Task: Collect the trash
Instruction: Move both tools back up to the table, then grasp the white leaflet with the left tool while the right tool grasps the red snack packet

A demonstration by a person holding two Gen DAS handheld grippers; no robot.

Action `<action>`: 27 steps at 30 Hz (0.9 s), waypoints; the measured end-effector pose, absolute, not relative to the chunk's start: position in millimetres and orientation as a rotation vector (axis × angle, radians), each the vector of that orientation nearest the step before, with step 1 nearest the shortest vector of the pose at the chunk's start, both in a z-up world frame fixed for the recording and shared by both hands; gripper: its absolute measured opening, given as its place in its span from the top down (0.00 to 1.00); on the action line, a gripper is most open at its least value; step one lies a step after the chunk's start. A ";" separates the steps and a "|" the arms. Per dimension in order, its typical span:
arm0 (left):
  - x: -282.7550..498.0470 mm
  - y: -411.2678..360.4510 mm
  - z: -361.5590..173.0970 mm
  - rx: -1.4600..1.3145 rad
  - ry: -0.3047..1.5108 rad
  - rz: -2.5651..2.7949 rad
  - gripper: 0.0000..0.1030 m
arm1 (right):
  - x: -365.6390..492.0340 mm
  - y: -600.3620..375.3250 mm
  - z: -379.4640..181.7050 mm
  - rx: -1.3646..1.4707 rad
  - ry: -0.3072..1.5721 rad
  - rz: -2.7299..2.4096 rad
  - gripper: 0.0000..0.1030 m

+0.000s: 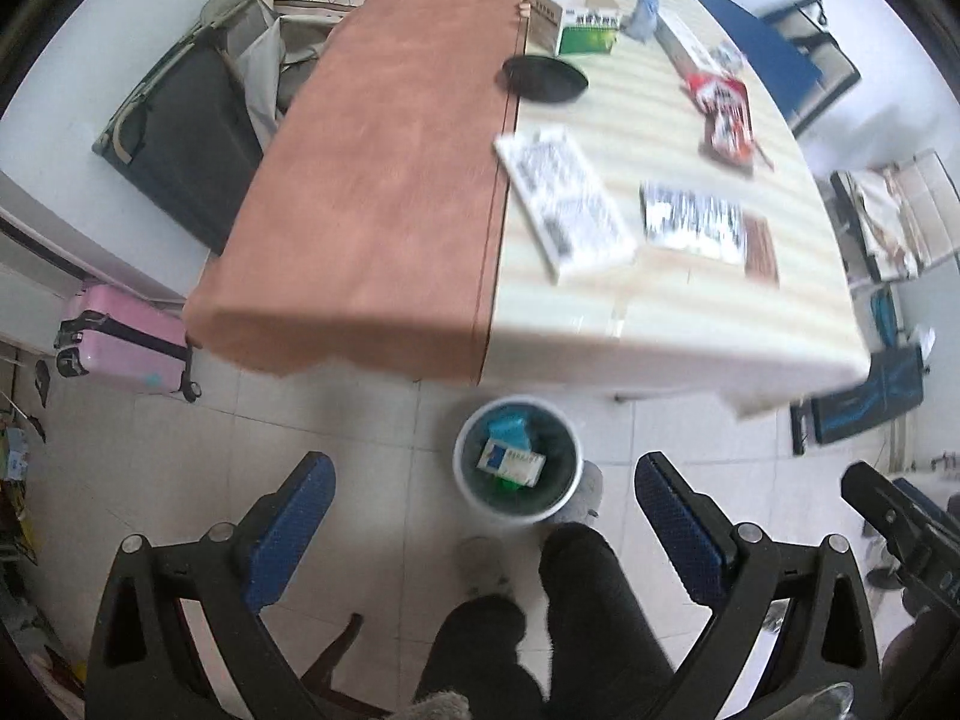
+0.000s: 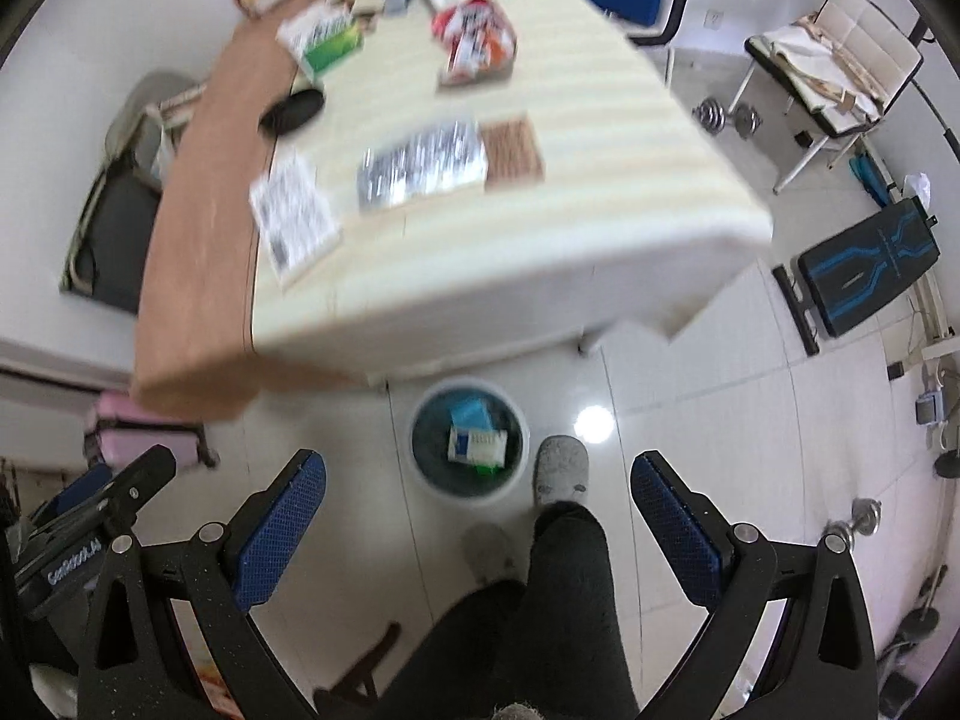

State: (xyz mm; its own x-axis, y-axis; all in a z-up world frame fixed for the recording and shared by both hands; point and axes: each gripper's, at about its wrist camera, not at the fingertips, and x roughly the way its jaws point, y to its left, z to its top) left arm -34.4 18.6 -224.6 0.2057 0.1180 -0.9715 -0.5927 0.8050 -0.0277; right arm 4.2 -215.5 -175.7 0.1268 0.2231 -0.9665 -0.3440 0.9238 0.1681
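Note:
A white waste bin stands on the floor under the table's near edge, holding a blue-and-white box and a teal packet. My left gripper is open and empty above the floor by the bin. My right gripper is also open and empty beside it. On the table lie a white printed leaflet, a silver blister pack, a brown card, a red snack wrapper and a green-and-white box.
The table has a brown half and a striped cream half. A black dish sits mid-table. The person's legs and slippers stand by the bin. A pink suitcase, chairs and dumbbells ring the table.

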 end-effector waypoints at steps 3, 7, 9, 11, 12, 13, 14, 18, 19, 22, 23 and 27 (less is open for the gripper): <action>7.5 37.3 -227.7 -0.509 1.281 0.537 0.01 | 53.5 -211.9 -168.6 -0.076 1.381 0.394 0.00; 63.3 57.3 -244.3 -0.580 1.322 0.558 0.01 | 122.5 -200.5 -178.0 -0.041 1.390 0.372 0.00; 88.9 67.8 -258.8 -0.627 1.356 0.571 0.01 | 159.5 -189.7 -186.6 -0.047 1.398 0.360 0.00; 113.0 77.0 -276.4 -0.688 1.388 0.575 0.01 | 202.9 -176.1 -195.9 -0.056 1.411 0.354 0.00; 122.2 82.2 -285.5 -0.712 1.403 0.583 0.01 | 218.9 -169.7 -201.6 -0.063 1.417 0.352 0.00; 131.0 88.2 -295.9 -0.740 1.420 0.596 0.01 | 239.2 -161.9 -208.7 -0.067 1.427 0.353 0.00; 138.2 94.9 -307.9 -0.771 1.434 0.610 0.01 | 254.9 -154.6 -215.9 -0.072 1.435 0.356 0.00; 152.0 112.8 -342.3 -0.848 1.478 0.658 0.09 | 310.5 -126.3 -243.2 -0.100 1.467 0.366 0.01; 153.0 114.6 -345.9 -0.846 1.477 0.673 0.16 | 319.6 -121.1 -249.1 -0.105 1.475 0.367 0.01; 161.1 111.4 -343.7 -0.743 1.477 0.693 0.32 | 349.1 -101.4 -268.7 -0.105 1.503 0.380 0.01; 165.1 109.3 -342.0 -0.695 1.473 0.684 0.32 | 356.8 -95.6 -273.9 -0.105 1.510 0.385 0.01; 177.6 109.5 -338.6 -0.579 1.473 0.668 0.32 | 381.6 -72.0 -293.1 -0.109 1.513 0.401 0.05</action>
State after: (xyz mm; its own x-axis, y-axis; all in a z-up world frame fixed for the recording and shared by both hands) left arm 177.6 109.5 -338.6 -0.0167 0.0532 -0.9984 -0.7158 0.6965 0.0492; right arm 381.6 -72.0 -293.1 0.0069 0.1886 -0.9820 -0.3225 0.9300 0.1763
